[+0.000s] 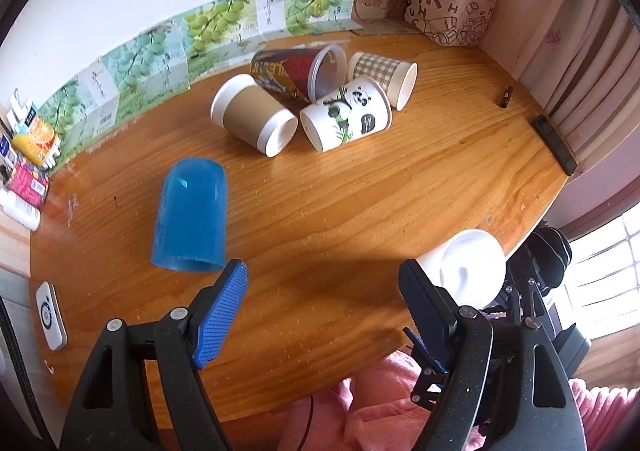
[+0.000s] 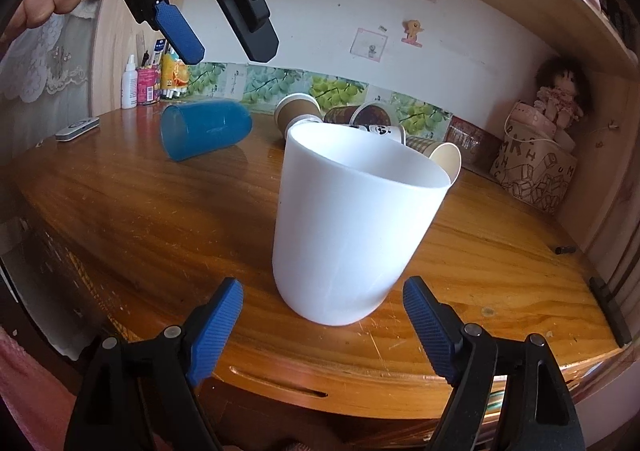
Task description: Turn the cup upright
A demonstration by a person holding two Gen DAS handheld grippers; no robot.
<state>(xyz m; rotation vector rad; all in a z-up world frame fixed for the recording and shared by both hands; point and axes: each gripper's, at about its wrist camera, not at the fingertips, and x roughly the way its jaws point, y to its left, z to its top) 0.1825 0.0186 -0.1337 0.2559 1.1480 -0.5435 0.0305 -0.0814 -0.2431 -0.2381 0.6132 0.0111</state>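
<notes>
White cup [image 2: 356, 223] is seen upright on counter [image 2: 500, 251], just ahead of the spread right gripper [image 2: 323, 321] fingers (untouched). Left gripper [image 1: 322, 307] fingers are likewise spread, blue cup [image 1: 192, 215] lying beyond.

From the left wrist view, we see the white plastic cup [image 1: 472, 265] half hidden behind our left gripper's right finger. From the right wrist view, that cup covers most of the panda-printed paper cup [image 2: 378, 131] and the checked paper cup [image 2: 438, 155]. Wall stickers are too small to read.
</notes>
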